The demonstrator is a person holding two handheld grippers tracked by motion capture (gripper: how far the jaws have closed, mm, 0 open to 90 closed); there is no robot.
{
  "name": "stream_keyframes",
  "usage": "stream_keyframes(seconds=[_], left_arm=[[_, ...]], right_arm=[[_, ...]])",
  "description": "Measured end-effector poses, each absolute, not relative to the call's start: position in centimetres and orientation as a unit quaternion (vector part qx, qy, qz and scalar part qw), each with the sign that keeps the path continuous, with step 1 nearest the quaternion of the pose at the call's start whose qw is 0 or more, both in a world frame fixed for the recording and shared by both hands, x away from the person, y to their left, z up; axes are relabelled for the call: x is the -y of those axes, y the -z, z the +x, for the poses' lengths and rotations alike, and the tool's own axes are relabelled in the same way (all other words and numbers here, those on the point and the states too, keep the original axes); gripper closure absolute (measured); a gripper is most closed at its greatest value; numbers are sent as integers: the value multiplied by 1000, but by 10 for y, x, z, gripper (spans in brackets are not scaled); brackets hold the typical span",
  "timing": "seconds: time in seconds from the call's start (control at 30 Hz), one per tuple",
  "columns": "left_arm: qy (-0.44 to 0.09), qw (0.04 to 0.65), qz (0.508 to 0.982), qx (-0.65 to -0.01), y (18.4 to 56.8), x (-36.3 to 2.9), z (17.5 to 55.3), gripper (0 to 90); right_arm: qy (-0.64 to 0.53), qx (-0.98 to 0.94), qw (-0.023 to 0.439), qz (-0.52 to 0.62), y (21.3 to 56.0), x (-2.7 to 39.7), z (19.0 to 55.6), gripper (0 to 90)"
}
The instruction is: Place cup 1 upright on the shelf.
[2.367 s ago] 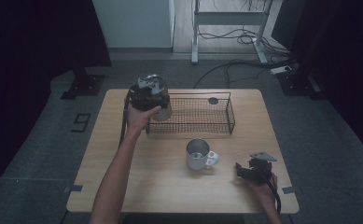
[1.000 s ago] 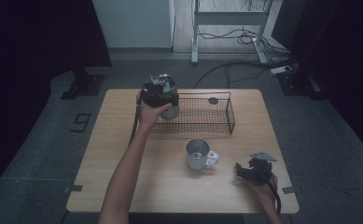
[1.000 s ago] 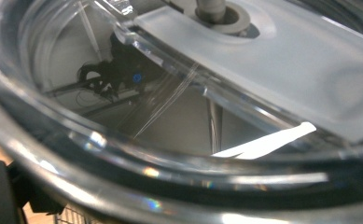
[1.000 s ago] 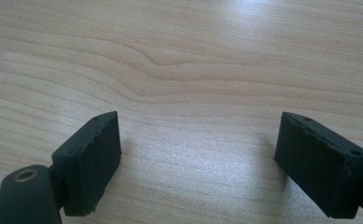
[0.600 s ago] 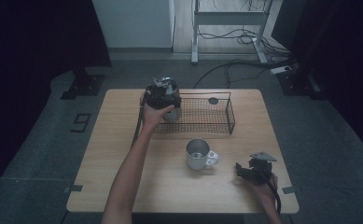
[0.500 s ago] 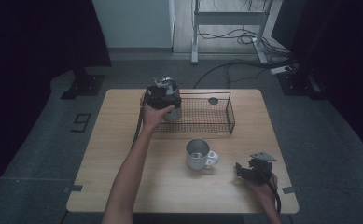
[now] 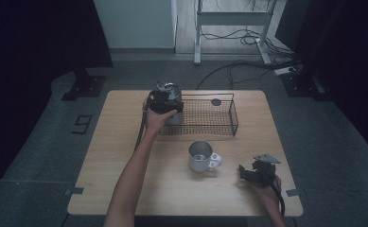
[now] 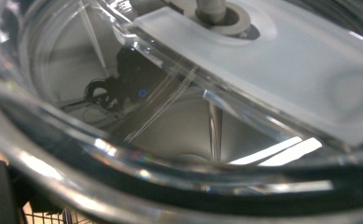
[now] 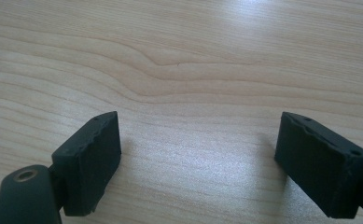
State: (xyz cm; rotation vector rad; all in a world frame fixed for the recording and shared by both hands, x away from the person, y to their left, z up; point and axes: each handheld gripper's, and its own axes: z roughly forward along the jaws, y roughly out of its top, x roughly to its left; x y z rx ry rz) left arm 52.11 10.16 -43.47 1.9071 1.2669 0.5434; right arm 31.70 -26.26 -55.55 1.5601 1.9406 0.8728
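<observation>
High view: left gripper [image 7: 164,101] grips steel tumbler [image 7: 171,91] over basket [image 7: 205,116].

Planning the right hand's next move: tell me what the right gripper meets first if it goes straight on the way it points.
Likely the table: the right gripper, open, points down at bare wood. How far off is unclear.

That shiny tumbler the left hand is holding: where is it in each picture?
High view: the tumbler is at the basket's far left end, held in the left gripper.
Left gripper view: close up, with its clear lid across the frame.
Right gripper view: bare table between the right gripper's open jaws.
Shared landmark: the wooden table.
</observation>
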Motion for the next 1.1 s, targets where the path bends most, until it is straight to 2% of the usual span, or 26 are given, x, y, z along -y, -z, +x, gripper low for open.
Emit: stream_keyframes(seconds=[1.1], left_arm=[[-213, 360, 753, -509, 464, -90, 522, 36]], right_arm=[[-320, -712, 249, 573, 555, 263, 317, 139]])
